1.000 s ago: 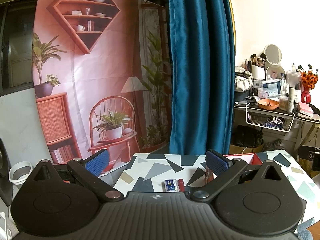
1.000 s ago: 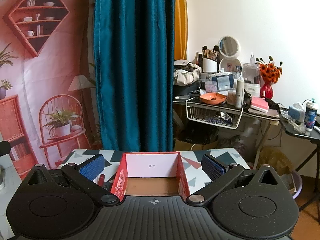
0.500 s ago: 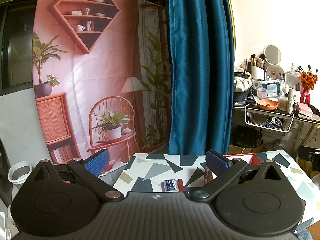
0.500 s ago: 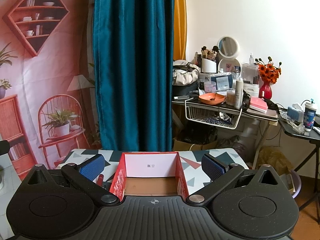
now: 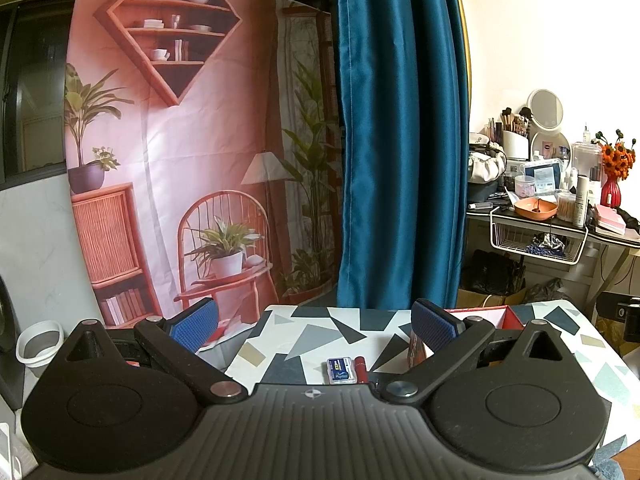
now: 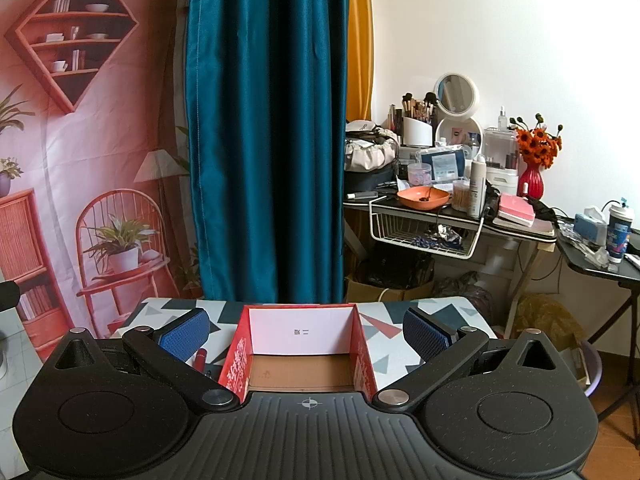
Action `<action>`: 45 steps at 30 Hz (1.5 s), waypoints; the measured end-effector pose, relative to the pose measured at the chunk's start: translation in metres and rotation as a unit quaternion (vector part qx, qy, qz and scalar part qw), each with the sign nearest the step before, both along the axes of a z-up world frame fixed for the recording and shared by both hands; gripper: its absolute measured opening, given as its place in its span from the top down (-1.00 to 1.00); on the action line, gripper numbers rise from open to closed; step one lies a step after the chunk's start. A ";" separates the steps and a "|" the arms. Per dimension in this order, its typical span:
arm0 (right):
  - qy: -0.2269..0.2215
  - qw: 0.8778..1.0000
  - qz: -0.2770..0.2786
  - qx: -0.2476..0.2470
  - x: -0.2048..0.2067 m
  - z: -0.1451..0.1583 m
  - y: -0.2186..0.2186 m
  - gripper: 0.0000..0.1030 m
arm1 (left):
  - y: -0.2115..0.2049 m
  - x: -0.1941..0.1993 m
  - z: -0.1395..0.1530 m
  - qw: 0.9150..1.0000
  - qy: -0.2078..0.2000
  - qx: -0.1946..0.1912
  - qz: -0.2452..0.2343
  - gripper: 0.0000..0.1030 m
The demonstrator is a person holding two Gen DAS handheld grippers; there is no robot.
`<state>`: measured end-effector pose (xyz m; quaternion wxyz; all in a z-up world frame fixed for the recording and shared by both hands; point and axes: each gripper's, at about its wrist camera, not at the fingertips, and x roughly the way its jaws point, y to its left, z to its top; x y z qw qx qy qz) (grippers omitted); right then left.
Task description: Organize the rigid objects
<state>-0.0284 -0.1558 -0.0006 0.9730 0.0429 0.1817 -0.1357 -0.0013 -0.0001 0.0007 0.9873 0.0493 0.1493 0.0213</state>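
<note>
While both tools, left (image 5: 314, 326) and right (image 6: 306, 334), gape empty, the lipstick (image 5: 361, 369) beside the box (image 6: 302, 350) could roll off the worktop (image 5: 312, 338) if nudged.

Plenty of bare counter (image 5: 304, 344) ahead of the left tool (image 5: 316, 322), only the small blue packet (image 5: 339, 370) and red tube (image 5: 361, 368) lying side by side near its base. The red box (image 6: 302, 350) sits right between the right tool (image 6: 304, 332) fingers, walls blocking a sideways pass, top open.
</note>
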 end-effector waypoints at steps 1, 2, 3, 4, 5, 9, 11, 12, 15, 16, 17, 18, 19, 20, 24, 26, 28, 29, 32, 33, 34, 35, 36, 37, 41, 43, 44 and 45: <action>0.000 1.000 0.000 0.000 0.000 0.000 0.000 -0.99 | 0.000 0.000 0.000 1.000 0.000 0.000 0.000 -1.00; 0.000 1.000 0.001 0.001 0.000 -0.001 0.000 -0.99 | 0.000 0.000 0.000 1.000 0.000 0.000 0.000 -1.00; 0.000 1.000 0.001 0.001 0.000 0.000 0.000 -0.99 | 0.000 0.000 0.000 1.000 0.000 0.000 0.000 -1.00; -0.002 1.000 0.004 0.002 -0.001 -0.001 0.000 -0.99 | 0.000 0.000 0.000 1.000 0.000 0.001 0.002 -1.00; -0.003 1.000 0.006 0.002 -0.001 -0.001 0.001 -0.99 | -0.001 0.001 -0.001 1.000 0.002 0.002 0.004 -1.00; -0.007 1.000 0.014 0.003 0.000 -0.006 0.000 -0.99 | 0.000 0.005 -0.004 1.000 0.007 -0.001 0.009 -1.00; -0.009 1.000 0.015 0.006 0.001 -0.009 -0.003 -0.99 | -0.001 0.008 -0.006 1.000 0.008 -0.001 0.010 -1.00; -0.010 1.000 0.016 0.009 0.002 -0.011 -0.005 -0.99 | -0.001 0.009 -0.008 1.000 0.009 0.000 0.010 -1.00; -0.004 1.000 0.016 0.015 0.008 -0.018 -0.010 -0.99 | -0.002 0.014 -0.010 1.000 0.011 0.002 0.009 -1.00; -0.001 1.000 0.015 0.016 0.012 -0.020 -0.012 -0.99 | -0.002 0.017 -0.011 1.000 0.012 0.003 0.008 -1.00; 0.003 1.000 0.015 0.015 0.015 -0.023 -0.014 -0.99 | -0.002 0.019 -0.012 1.000 0.012 0.004 0.007 -1.00; 0.006 1.000 0.016 0.013 0.019 -0.026 -0.016 -0.99 | -0.002 0.020 -0.014 1.000 0.013 0.006 0.006 -1.00; 0.009 1.000 0.016 0.010 0.024 -0.029 -0.018 -0.99 | -0.003 0.022 -0.016 1.000 0.014 0.007 0.005 -1.00; 0.011 1.000 0.017 0.006 0.028 -0.032 -0.020 -0.99 | -0.002 0.025 -0.018 1.000 0.015 0.007 0.002 -1.00; 0.015 0.999 0.021 -0.020 0.051 -0.048 -0.030 -0.99 | -0.002 0.039 -0.030 1.000 0.024 0.011 0.003 -1.00; 0.015 0.999 0.023 -0.029 0.063 -0.059 -0.036 -0.99 | 0.000 0.051 -0.039 0.999 0.033 0.016 0.008 -1.00; 0.019 0.999 0.024 -0.034 0.076 -0.071 -0.043 -0.99 | 0.002 0.062 -0.048 0.999 0.034 0.022 0.016 -1.00; 0.020 0.999 0.028 -0.036 0.082 -0.079 -0.047 -0.99 | 0.003 0.068 -0.053 0.999 0.035 0.023 0.019 -1.00; 0.033 0.998 0.024 -0.045 0.102 -0.104 -0.057 -0.99 | 0.012 0.088 -0.068 0.998 0.051 0.014 0.022 -1.00; 0.038 0.998 0.021 -0.045 0.108 -0.111 -0.060 -0.99 | 0.015 0.094 -0.075 0.998 0.055 0.008 0.023 -1.00; 0.043 0.998 0.018 -0.043 0.114 -0.119 -0.064 -0.99 | 0.019 0.100 -0.080 0.998 0.059 0.005 0.026 -1.00; 0.048 0.998 0.016 -0.039 0.120 -0.127 -0.069 -0.99 | 0.022 0.107 -0.087 0.997 0.064 0.005 0.030 -1.00; 0.051 0.998 0.016 -0.034 0.124 -0.135 -0.074 -0.99 | 0.024 0.112 -0.093 0.997 0.070 0.007 0.033 -1.00; 0.055 0.998 0.017 -0.029 0.129 -0.143 -0.080 -0.98 | 0.026 0.117 -0.099 0.996 0.075 0.009 0.036 -1.00; 0.078 0.996 0.015 -0.029 0.143 -0.174 -0.098 -0.88 | 0.033 0.130 -0.116 0.996 0.085 -0.002 0.033 -1.00; 0.088 0.996 0.007 -0.030 0.147 -0.186 -0.107 -0.79 | 0.033 0.138 -0.125 0.995 0.093 -0.007 0.039 -0.99; 0.090 0.996 0.003 -0.029 0.149 -0.192 -0.111 -0.71 | 0.033 0.142 -0.130 0.994 0.100 -0.012 0.041 -0.98; 0.090 0.996 -0.002 -0.028 0.151 -0.197 -0.116 -0.66 | 0.033 0.146 -0.134 0.993 0.106 -0.018 0.043 -0.98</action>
